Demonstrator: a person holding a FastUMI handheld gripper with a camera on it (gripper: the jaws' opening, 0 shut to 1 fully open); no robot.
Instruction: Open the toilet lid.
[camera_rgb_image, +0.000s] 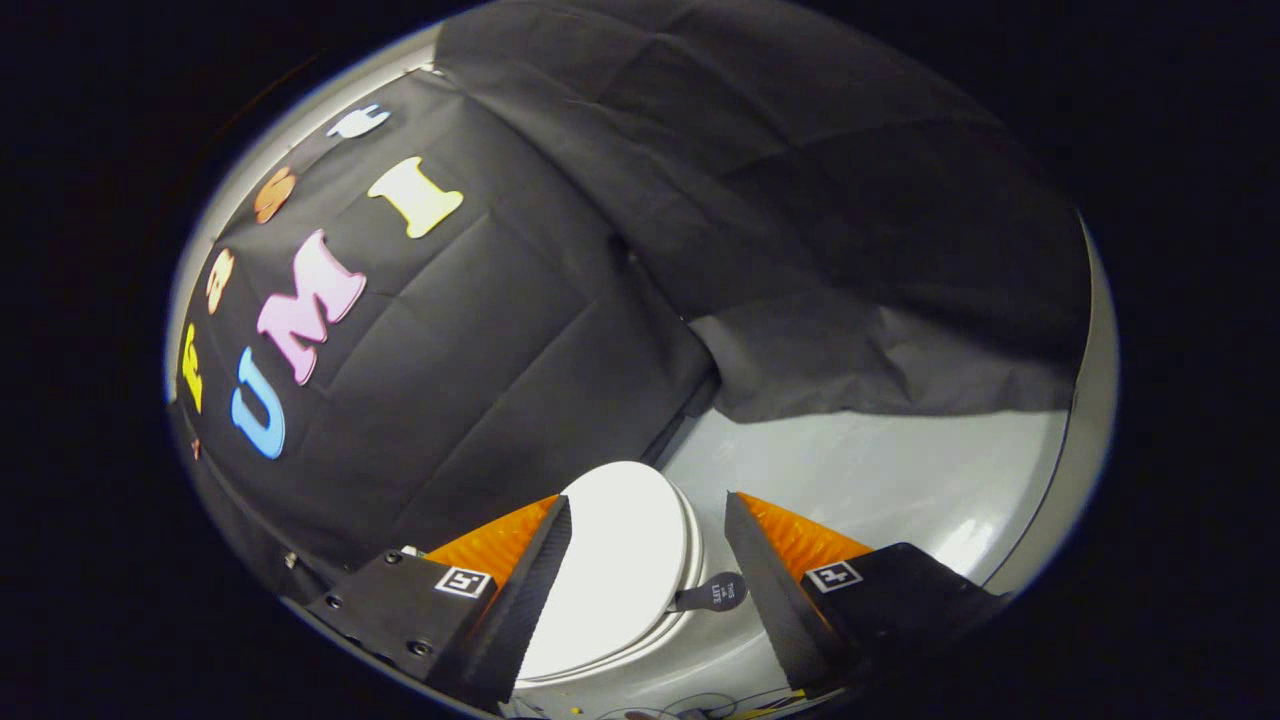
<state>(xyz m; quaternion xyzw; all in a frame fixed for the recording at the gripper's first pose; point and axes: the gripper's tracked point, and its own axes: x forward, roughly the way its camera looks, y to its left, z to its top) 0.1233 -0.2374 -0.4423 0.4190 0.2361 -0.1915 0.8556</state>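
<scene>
Gripper (648, 510) hanging released, fingers spread wide, gripping nothing. Toilet lid (615, 560) lying closed between the fingers, on the grey floor (880, 480); small dark tab (715, 594) sticking out at its right edge.

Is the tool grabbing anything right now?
No. The tool is open and holds nothing. Its fingers are spread apart above the closed toilet lid, which shows between them. The lid's small dark pull tab sits untouched between the fingers.
</scene>
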